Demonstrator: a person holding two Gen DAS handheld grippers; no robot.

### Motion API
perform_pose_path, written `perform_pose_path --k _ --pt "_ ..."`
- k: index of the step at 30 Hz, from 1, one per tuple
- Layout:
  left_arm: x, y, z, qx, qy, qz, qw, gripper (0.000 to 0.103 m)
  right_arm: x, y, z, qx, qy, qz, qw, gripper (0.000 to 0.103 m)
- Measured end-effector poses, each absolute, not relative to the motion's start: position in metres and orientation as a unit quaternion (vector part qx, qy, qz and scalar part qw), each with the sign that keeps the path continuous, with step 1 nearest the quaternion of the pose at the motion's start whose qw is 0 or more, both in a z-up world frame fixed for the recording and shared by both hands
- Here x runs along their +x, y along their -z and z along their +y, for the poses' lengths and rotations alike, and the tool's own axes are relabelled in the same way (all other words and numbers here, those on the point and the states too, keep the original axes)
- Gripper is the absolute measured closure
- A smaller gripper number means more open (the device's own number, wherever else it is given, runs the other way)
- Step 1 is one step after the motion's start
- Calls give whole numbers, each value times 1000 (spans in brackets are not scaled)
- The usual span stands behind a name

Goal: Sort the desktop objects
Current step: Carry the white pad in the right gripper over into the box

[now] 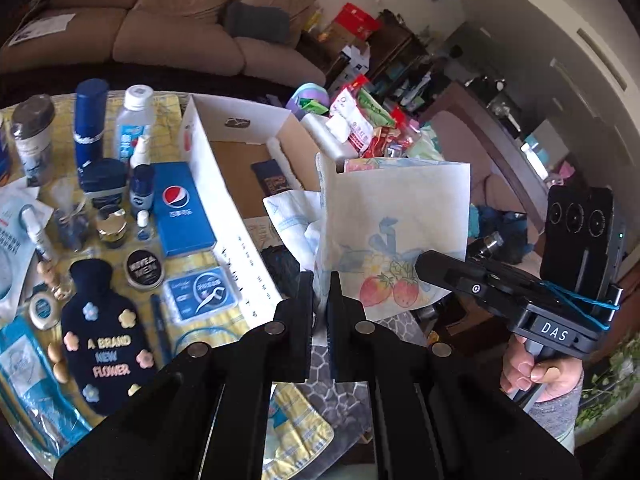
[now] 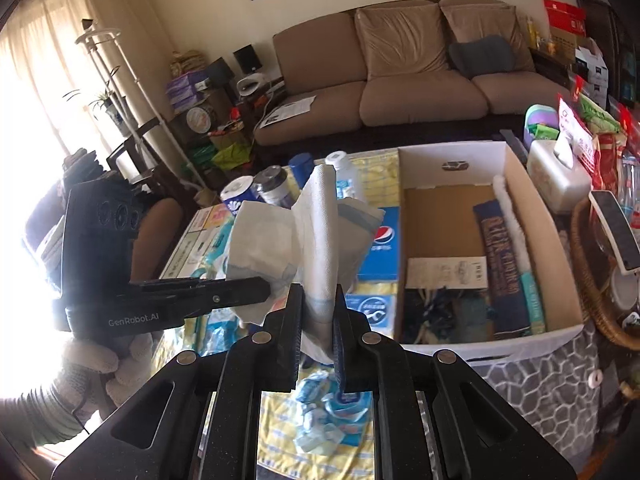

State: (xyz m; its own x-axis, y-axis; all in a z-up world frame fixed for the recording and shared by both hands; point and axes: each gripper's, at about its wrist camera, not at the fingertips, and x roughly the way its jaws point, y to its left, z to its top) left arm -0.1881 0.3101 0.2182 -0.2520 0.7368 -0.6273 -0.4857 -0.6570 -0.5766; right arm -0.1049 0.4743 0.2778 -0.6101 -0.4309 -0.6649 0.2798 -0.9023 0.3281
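Observation:
Both grippers hold one white cloth with a strawberry print [image 1: 384,236] in the air above the table's front. My left gripper [image 1: 320,292] is shut on its lower edge. My right gripper [image 2: 318,308] is shut on another fold of the cloth [image 2: 320,224]; its black body [image 1: 520,292] reaches in from the right in the left wrist view. The left gripper's black fingers [image 2: 224,294] reach in from the left in the right wrist view. An open white cardboard box [image 2: 516,340] with dark fabric items inside stands just behind the cloth.
Left of the box [image 1: 224,184] on a yellow mat lie a Pepsi box [image 1: 180,208], bottles [image 1: 134,120], a Nivea tin [image 1: 145,271], a floss box [image 1: 200,292] and a dark "A brand new flower" pouch [image 1: 106,340]. Snack packets [image 1: 368,120] and a wicker basket [image 2: 592,292] stand right.

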Motion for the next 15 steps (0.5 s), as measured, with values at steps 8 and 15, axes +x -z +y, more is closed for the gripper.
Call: perform_pose_path --k 8,15 --pt "-234 -165 400 -514 -756 -86 396 98 -176 -219 562 454 859 -110 211 91" --pt "-245 -116 428 -548 -738 -48 391 98 -218 -143 596 519 807 -137 245 91"
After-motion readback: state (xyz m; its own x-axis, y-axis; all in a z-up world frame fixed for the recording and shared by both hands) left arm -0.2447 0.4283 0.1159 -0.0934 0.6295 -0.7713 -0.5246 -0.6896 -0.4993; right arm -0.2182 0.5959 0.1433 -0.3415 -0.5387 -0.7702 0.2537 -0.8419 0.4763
